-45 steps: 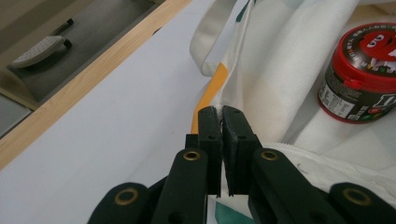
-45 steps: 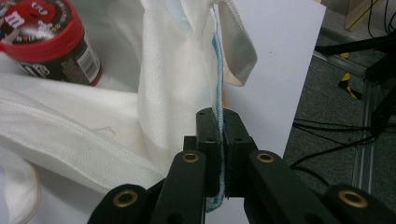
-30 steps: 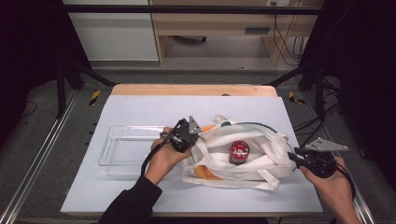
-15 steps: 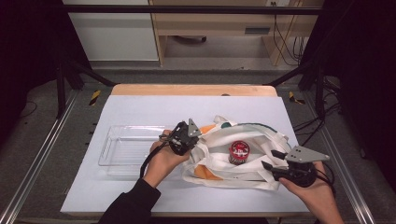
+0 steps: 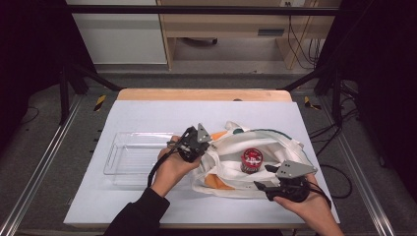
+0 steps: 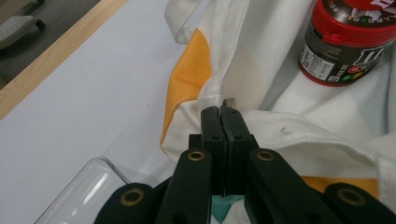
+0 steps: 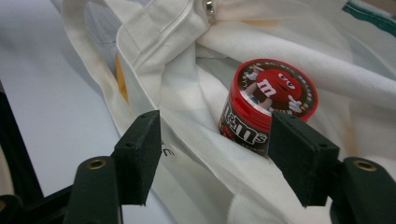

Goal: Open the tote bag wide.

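While your left gripper (image 6: 222,112) is pinched tight on the tote bag (image 5: 275,147) rim at center frame | right gripper (image 7: 212,140) jaws wide apart, aimed at candy jar (image 7: 266,100) upper right | hold the rim taut, straddle the jar squarely before closing, dodge the loose fabric

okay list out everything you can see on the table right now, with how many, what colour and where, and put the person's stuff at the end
Tote bag: one, white with orange and green patches, right of table centre, open and crumpled.
Candy jar: one, red lid, dark body, upright inside the bag.
Plastic tray: one, clear, left of the bag.
Table cover: one, pale white sheet on a wooden top.
Left gripper: one, black, shut on the bag's left rim.
Right gripper: one, black, fingers open at the bag's near right edge, facing the jar.
Hands: two, dark sleeve on the left forearm.
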Demonstrator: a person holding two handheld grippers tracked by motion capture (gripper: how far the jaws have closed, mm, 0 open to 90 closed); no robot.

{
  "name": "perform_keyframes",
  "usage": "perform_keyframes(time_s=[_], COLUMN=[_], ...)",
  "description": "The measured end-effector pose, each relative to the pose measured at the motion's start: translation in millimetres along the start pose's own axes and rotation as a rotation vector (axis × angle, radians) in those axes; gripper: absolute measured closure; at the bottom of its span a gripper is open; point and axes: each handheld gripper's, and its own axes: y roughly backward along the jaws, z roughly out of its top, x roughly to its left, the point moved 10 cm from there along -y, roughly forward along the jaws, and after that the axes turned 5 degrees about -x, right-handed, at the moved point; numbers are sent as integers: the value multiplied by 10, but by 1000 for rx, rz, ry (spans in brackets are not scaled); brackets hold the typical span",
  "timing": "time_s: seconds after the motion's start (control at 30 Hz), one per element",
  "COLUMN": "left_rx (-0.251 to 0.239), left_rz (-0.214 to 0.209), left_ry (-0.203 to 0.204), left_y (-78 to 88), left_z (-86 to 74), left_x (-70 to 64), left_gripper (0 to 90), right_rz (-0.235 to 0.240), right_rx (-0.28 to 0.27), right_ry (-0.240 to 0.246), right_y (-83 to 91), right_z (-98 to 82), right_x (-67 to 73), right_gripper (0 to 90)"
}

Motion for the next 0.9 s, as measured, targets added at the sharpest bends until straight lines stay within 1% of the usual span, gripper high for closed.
perform_keyframes(time_s=[0.03,0.1,0.17,0.27,0.37,0.4,0.43,0.5,0.63,0.73,0.77,0.8,0.87,0.9], left_rx=[-1,-11,-14,-19,-11,-13,-7,4,10,17,24,23,24,26], left_rz=[0,-4,-5,-4,-3,-2,-1,-1,2,-7,-10,-10,-5,-3], left_ry=[-1,6,12,13,7,6,3,-2,-3,1,4,-1,-6,-1], left_y=[9,21,35,50,61,56,56,55,39,11,1,-8,-28,-38], left_z=[5,20,32,51,63,68,68,68,77,88,95,101,112,113], left_x=[8,20,32,36,36,36,38,42,48,45,40,40,37,34], left_gripper=[892,893,893,894,894,894,894,894,893,893,892,893,893,893], right_rz=[-3,15,9,7,0,4,9,9,14,40,50,63,77,84], right_rx=[-3,-8,26,74,94,94,89,87,80,75,79,87,93,94], right_ry=[17,19,32,19,21,16,16,20,37,61,59,61,65,69], right_y=[-20,-61,-118,-176,-200,-197,-194,-188,-162,-135,-129,-123,-108,-102], right_z=[0,-10,-73,-176,-246,-250,-247,-242,-231,-260,-287,-321,-351,-361], right_x=[14,61,75,68,41,39,37,37,78,155,181,210,241,259], right_gripper=[381,392,427,492,698,749,789,840,858,861,862,864,868,869])
